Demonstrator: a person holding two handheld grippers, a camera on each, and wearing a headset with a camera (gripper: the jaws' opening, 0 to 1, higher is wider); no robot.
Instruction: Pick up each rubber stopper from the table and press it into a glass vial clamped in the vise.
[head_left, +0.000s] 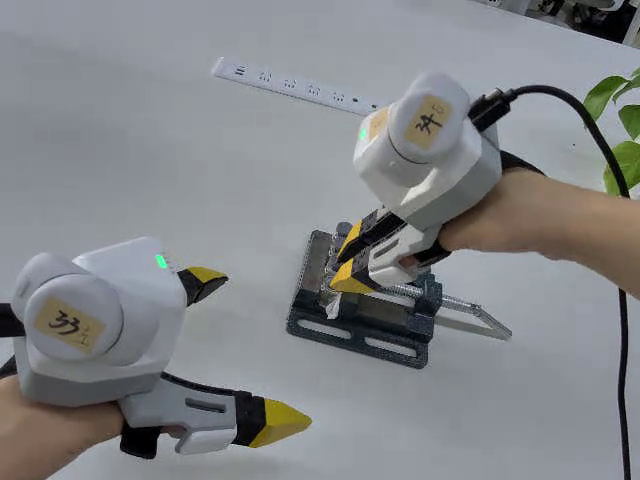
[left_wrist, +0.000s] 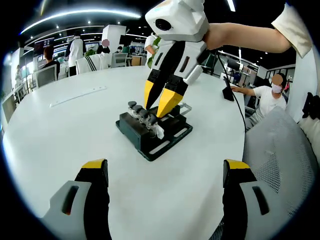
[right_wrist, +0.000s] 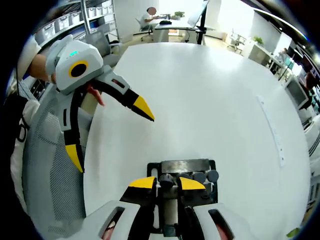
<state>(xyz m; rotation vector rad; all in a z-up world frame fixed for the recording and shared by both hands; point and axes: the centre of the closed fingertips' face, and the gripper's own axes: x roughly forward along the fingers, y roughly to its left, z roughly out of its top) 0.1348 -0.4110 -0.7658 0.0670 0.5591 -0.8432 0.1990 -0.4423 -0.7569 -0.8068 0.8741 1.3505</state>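
Note:
A dark vise (head_left: 340, 330) stands mid-table with a row of glass vials (left_wrist: 140, 114) clamped in it, grey stoppers on several of them. My right gripper (head_left: 343, 268) points down onto the vise's near end. Its jaws stand narrow around a grey rubber stopper (right_wrist: 167, 180) that sits on a vial; in its own view the right gripper (right_wrist: 168, 183) is over the vise (right_wrist: 207, 164), with capped vials (right_wrist: 206, 176) just to the right. My left gripper (head_left: 243, 352) hovers open and empty at the near left, well short of the vise (left_wrist: 160, 142).
A white power strip (head_left: 290, 85) lies at the far side of the round white table. A black cable (head_left: 590, 120) and a green plant (head_left: 622, 120) are at the right. A grey mesh chair (left_wrist: 280, 150) stands at the table's edge. People sit at desks behind.

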